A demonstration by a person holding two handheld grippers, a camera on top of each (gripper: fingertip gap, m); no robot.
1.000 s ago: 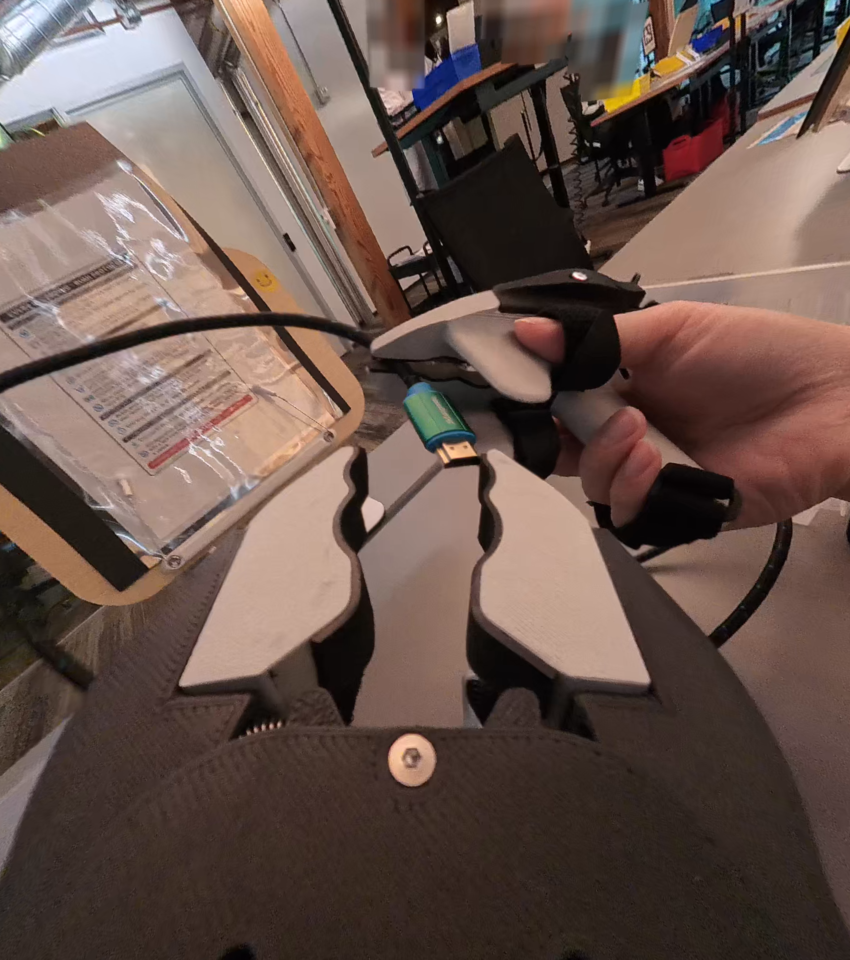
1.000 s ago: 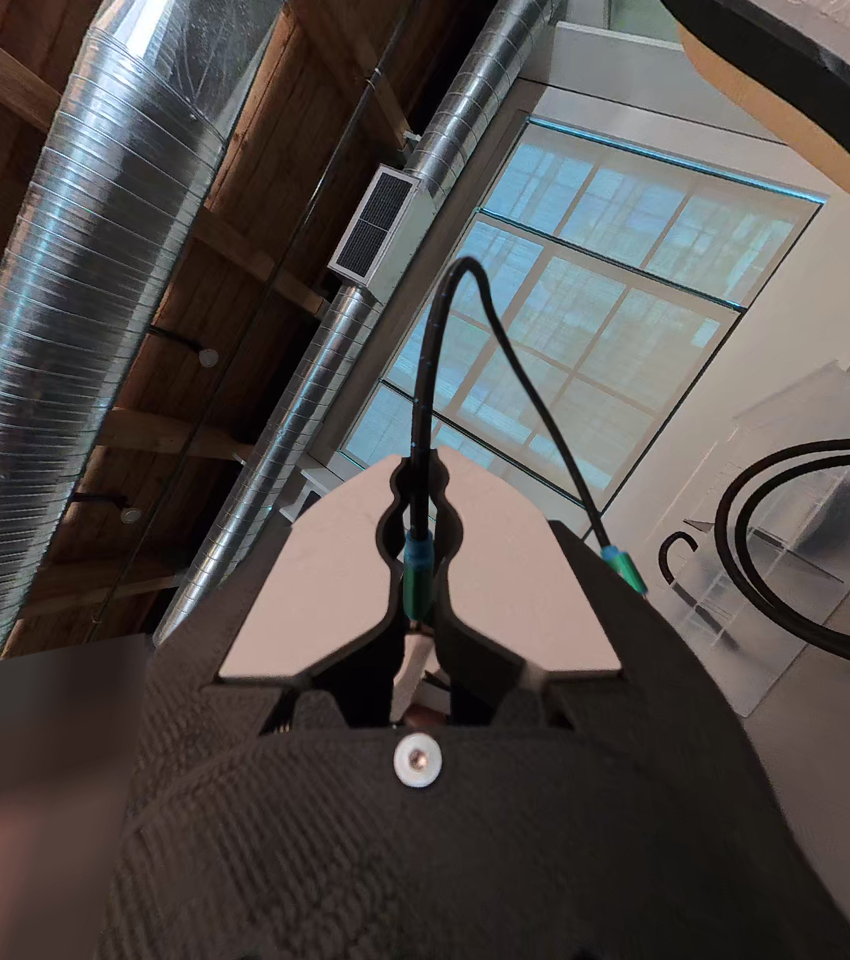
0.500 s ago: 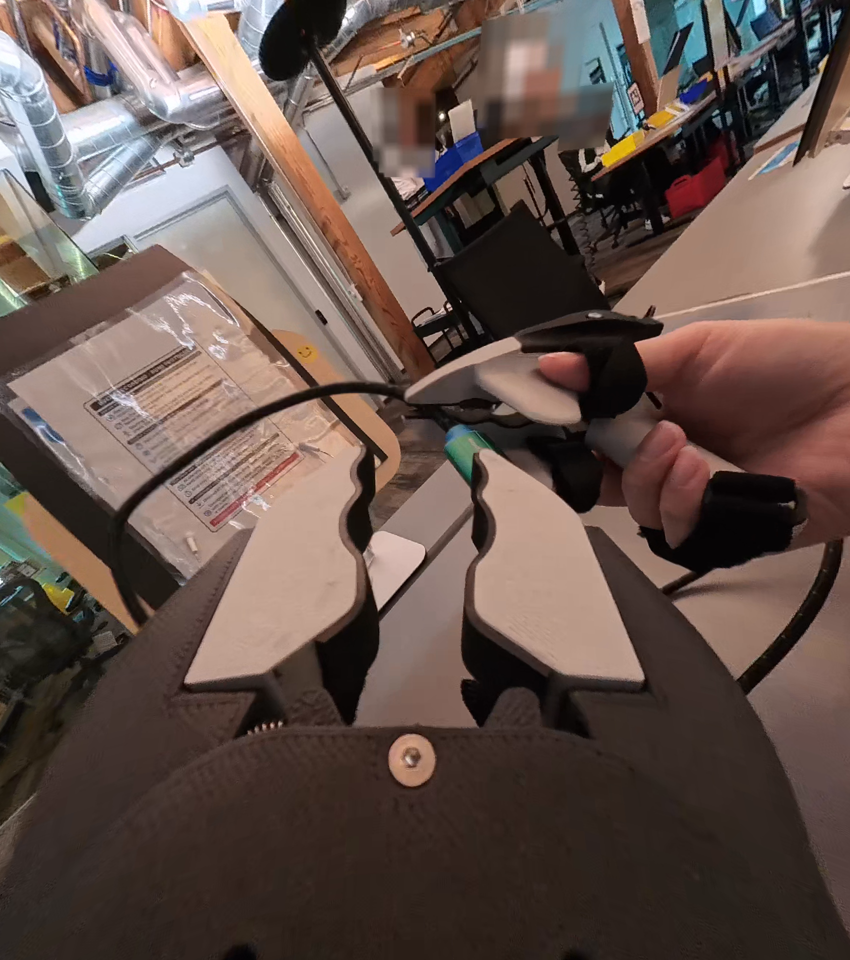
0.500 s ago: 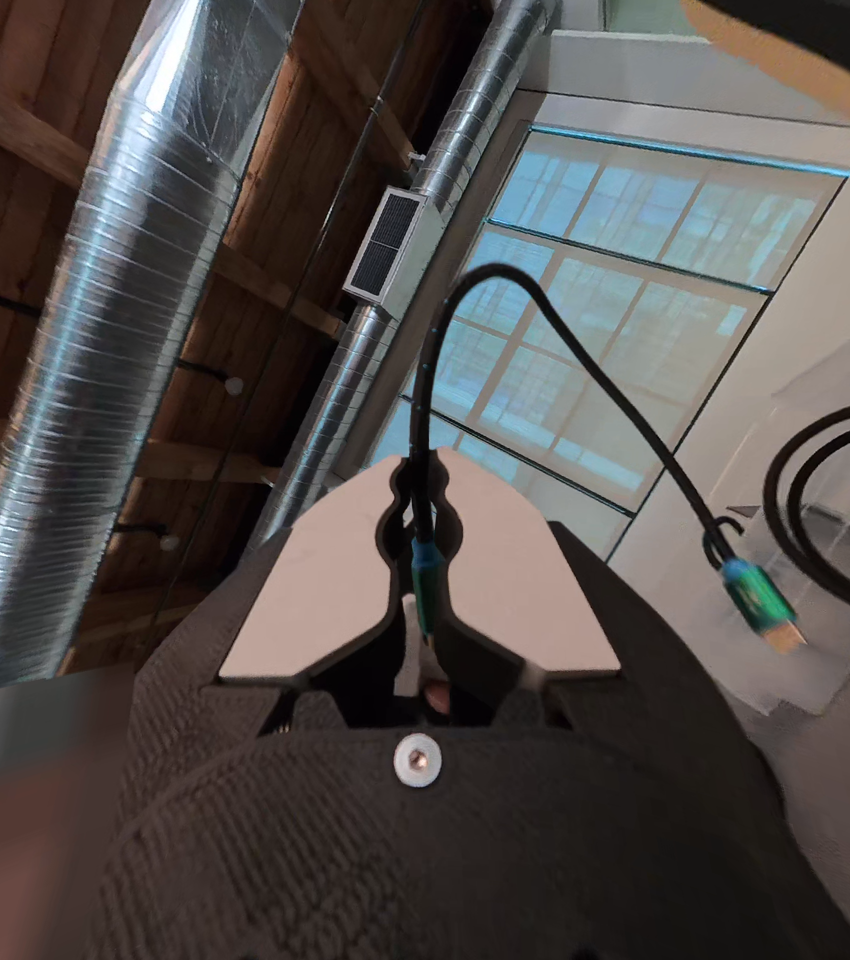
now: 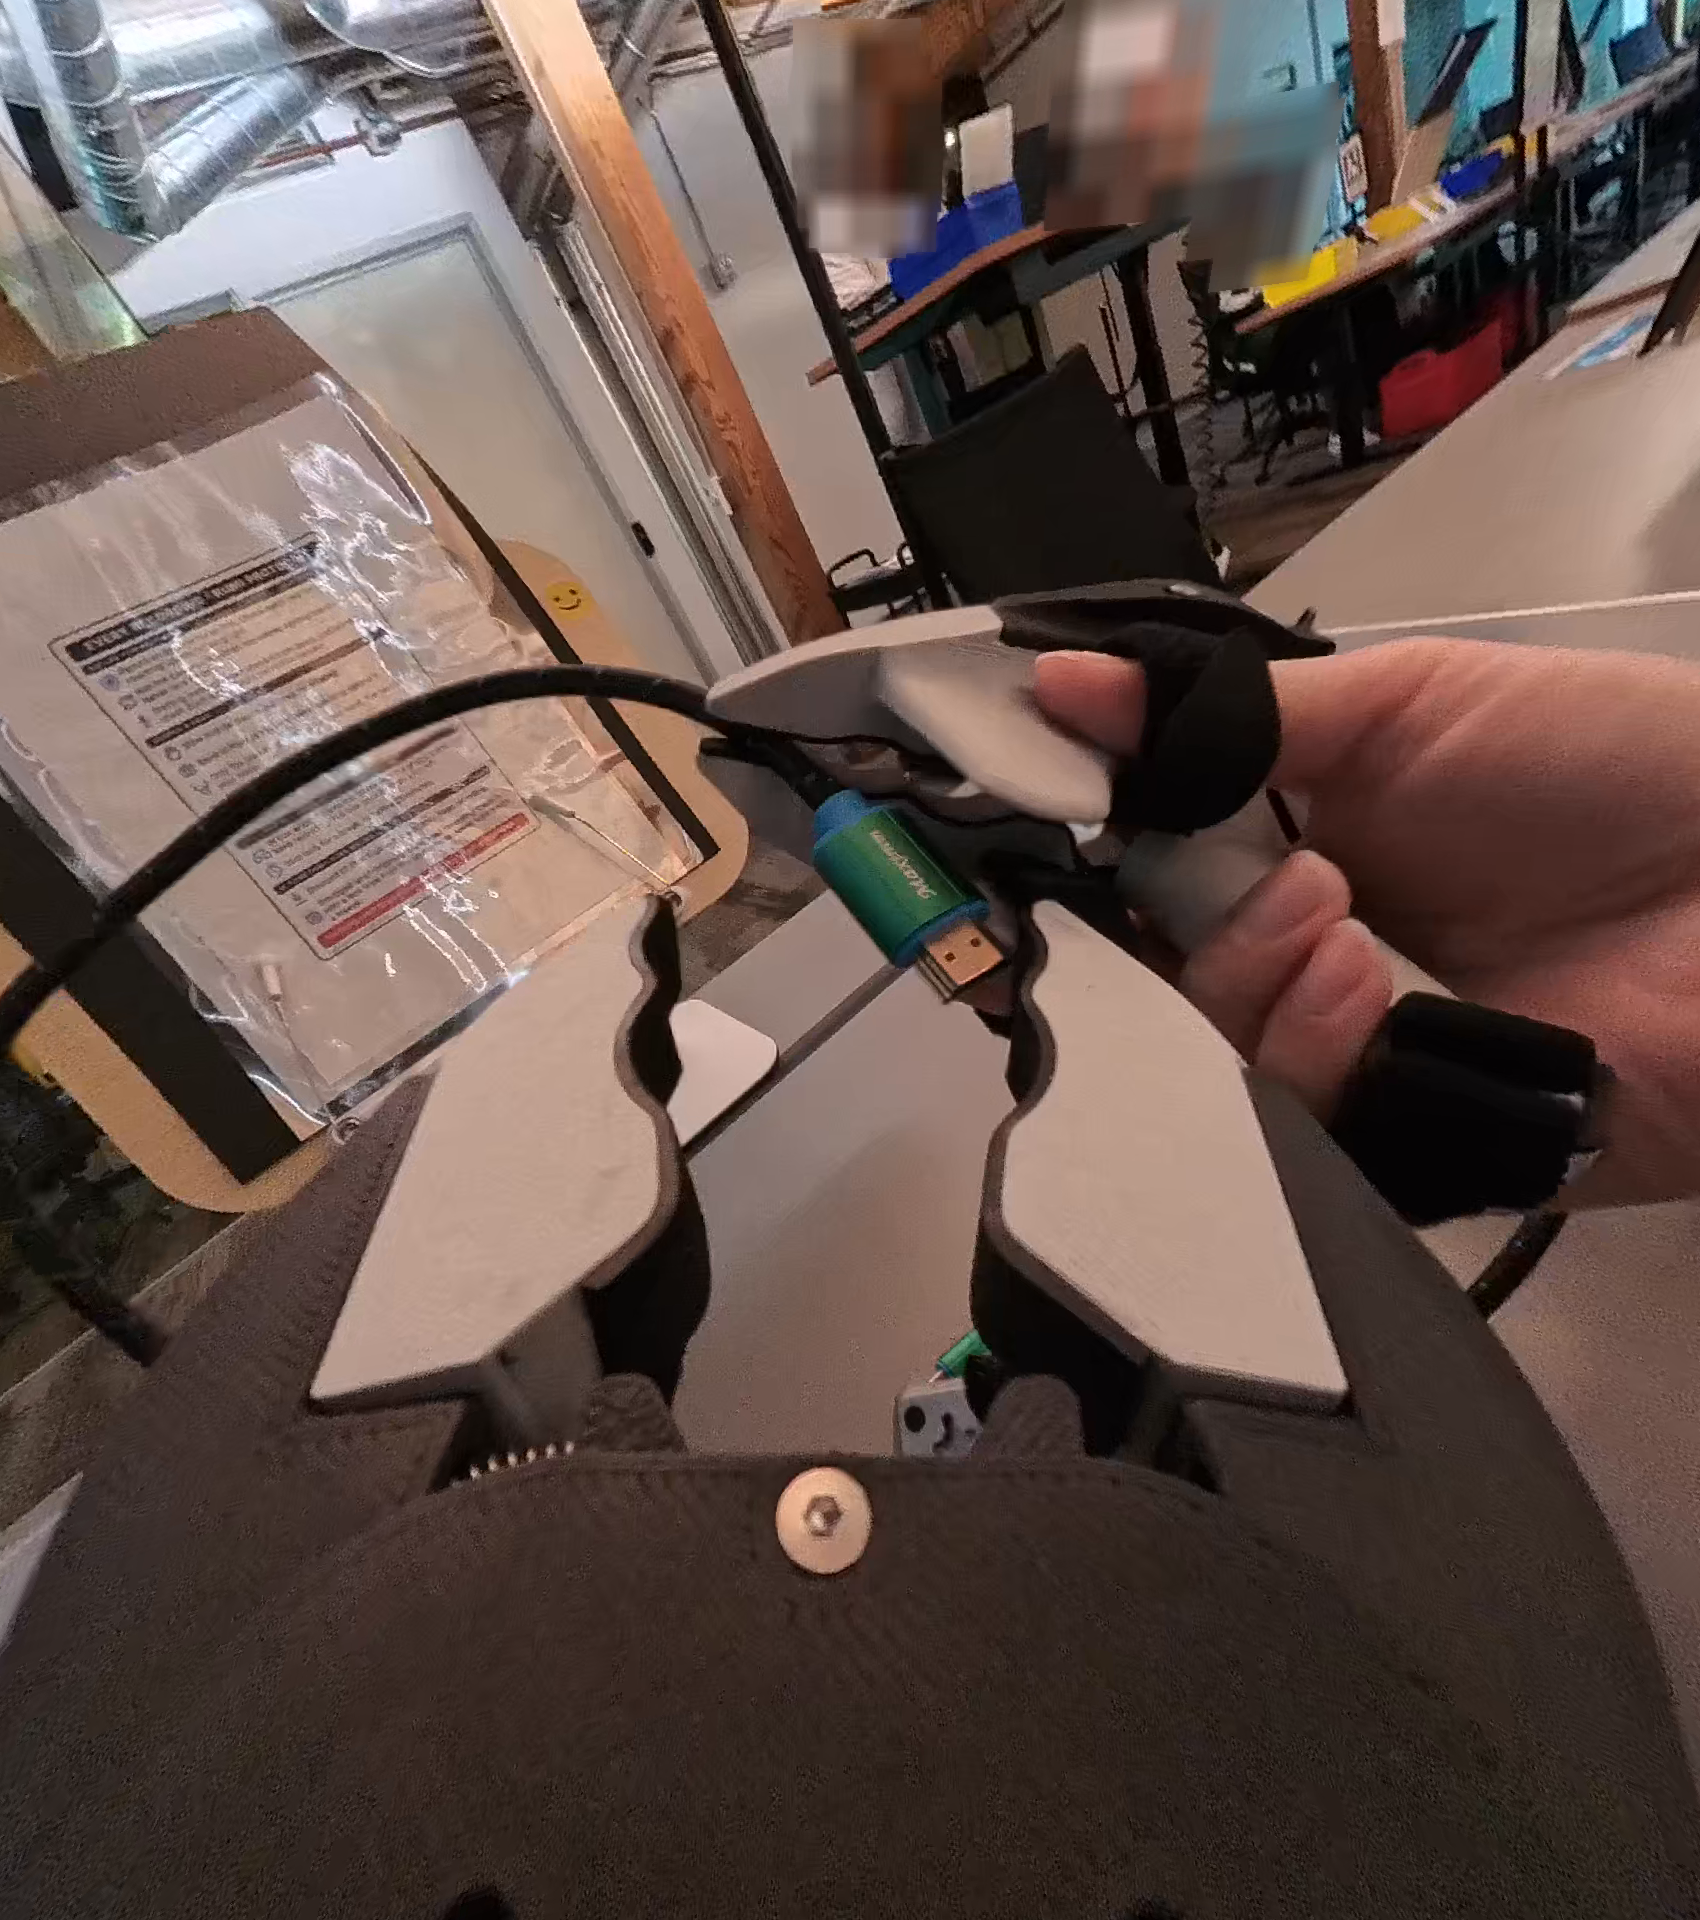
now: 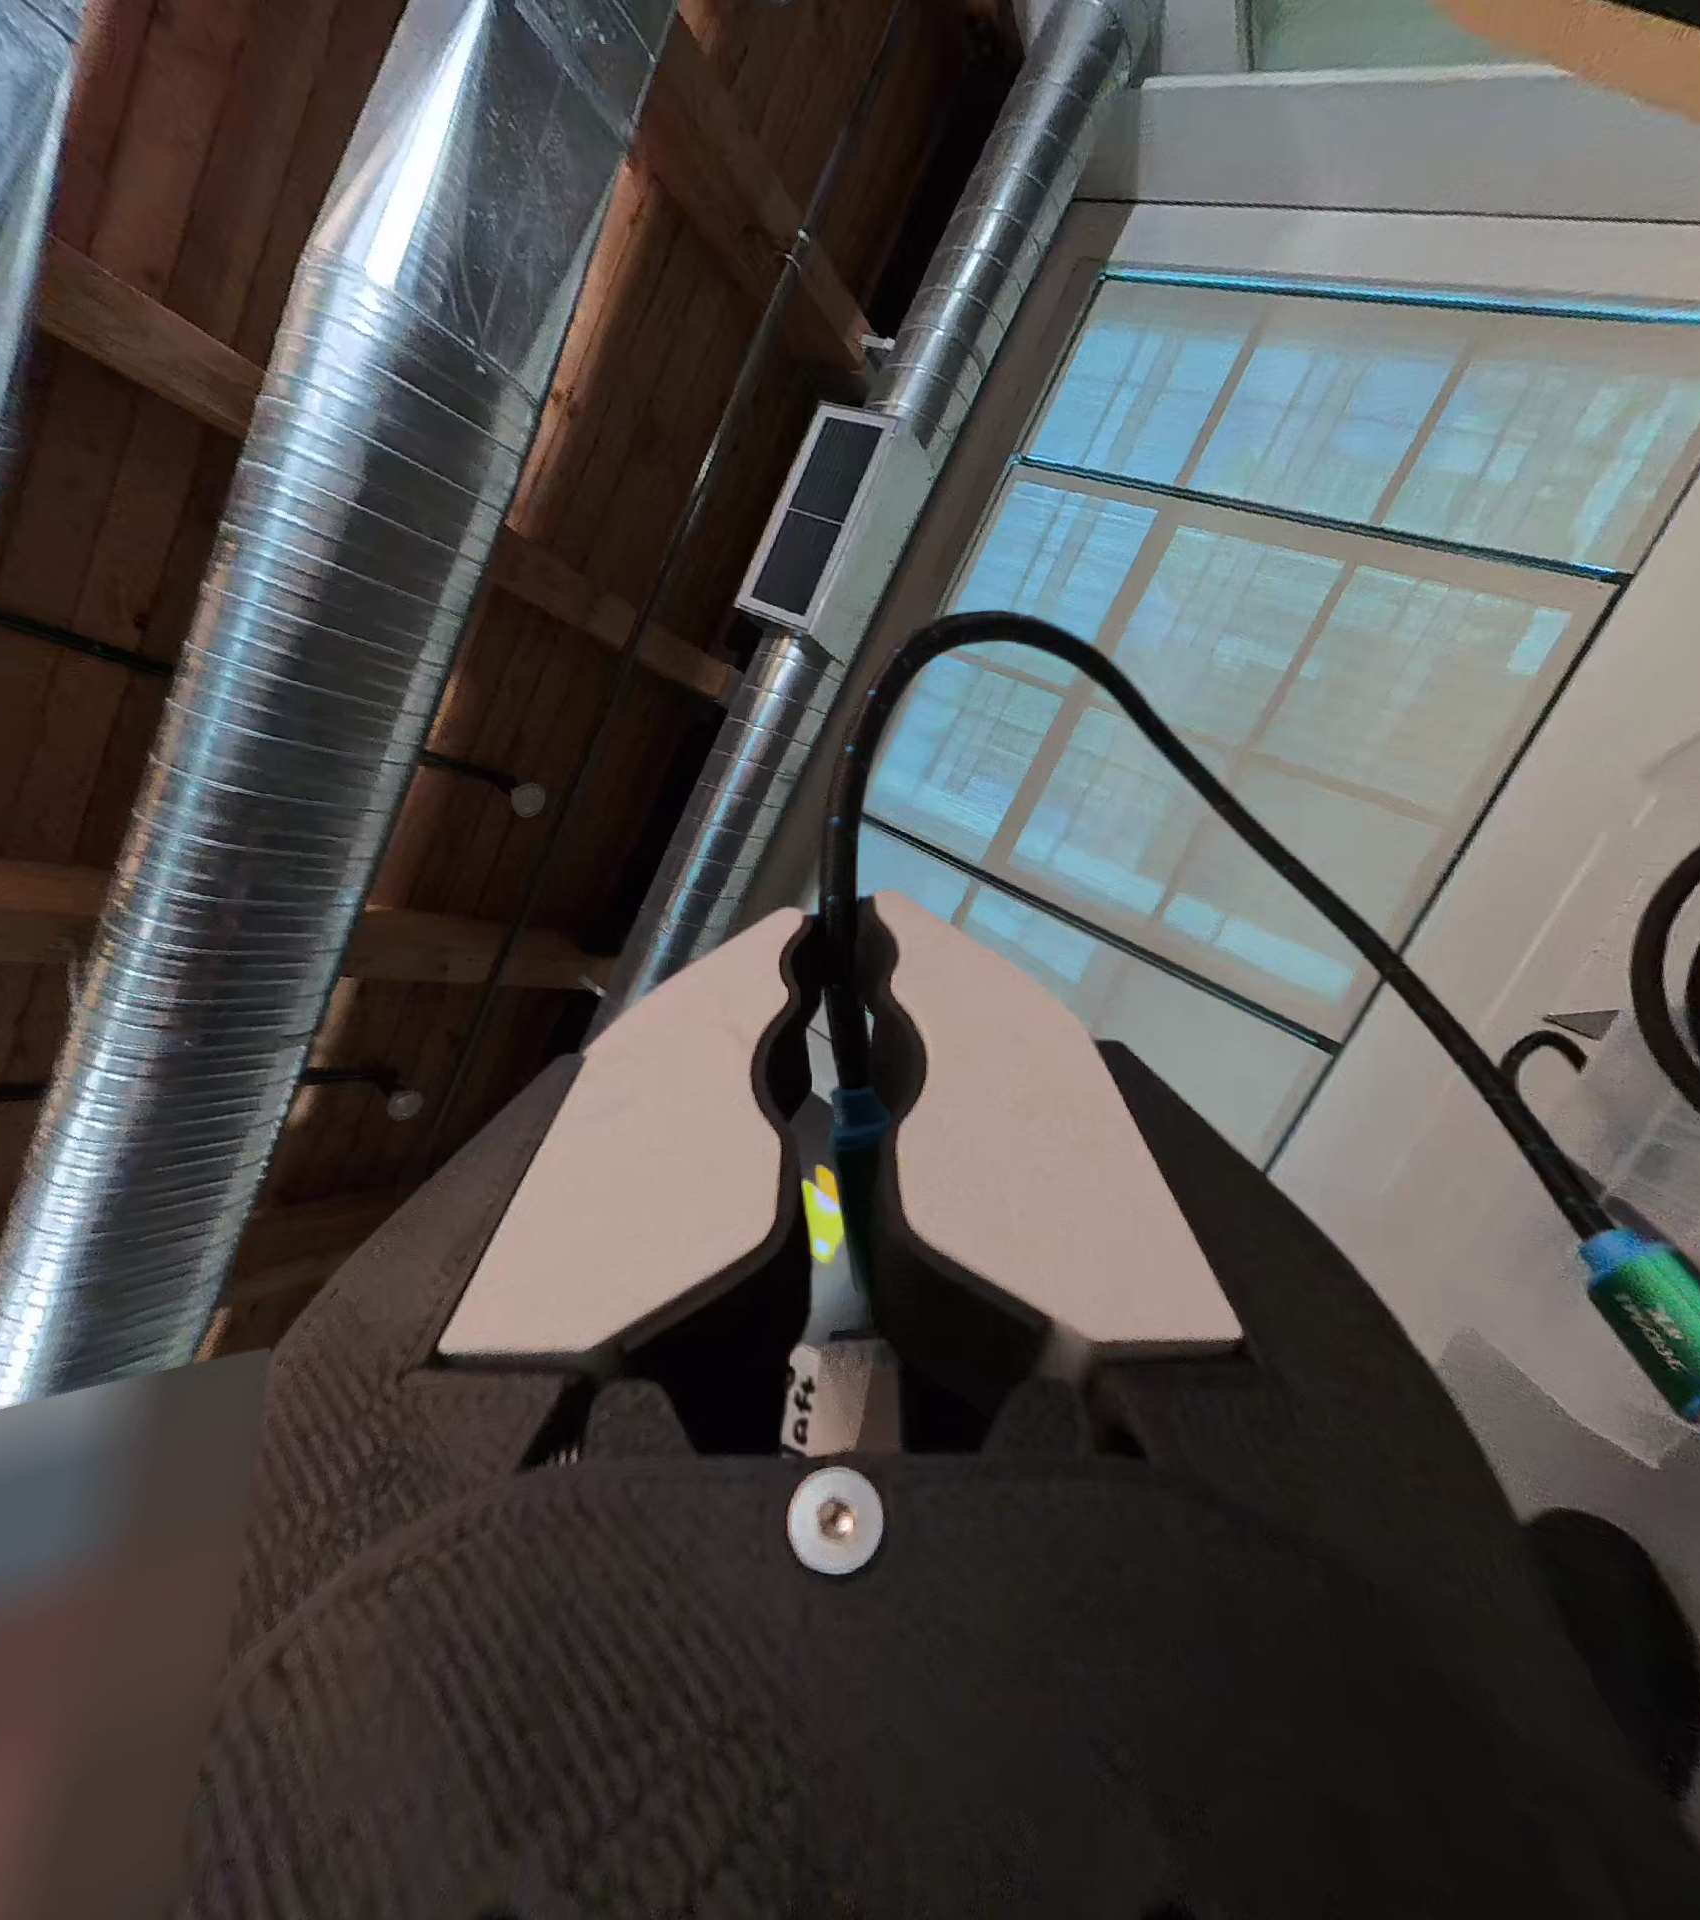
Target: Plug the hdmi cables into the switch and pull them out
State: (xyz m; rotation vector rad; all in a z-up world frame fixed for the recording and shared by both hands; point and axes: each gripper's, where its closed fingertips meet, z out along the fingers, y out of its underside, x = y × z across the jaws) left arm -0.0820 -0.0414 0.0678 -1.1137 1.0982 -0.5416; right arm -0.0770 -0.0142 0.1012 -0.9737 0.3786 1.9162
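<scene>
Green plug (image 5: 896, 896) hangs from right gripper (image 5: 784, 727), clamped on its cable (image 6: 851, 1029); left gripper (image 5: 841, 982) wide open, empty. Switch hidden.

Open gap between left gripper (image 5: 841, 987) fingers; green plug (image 5: 903, 902) seemingly at its mouth.

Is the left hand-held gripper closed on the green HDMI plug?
No, the left hand-held gripper is open, and the green HDMI plug hangs from the right hand-held gripper.
</scene>
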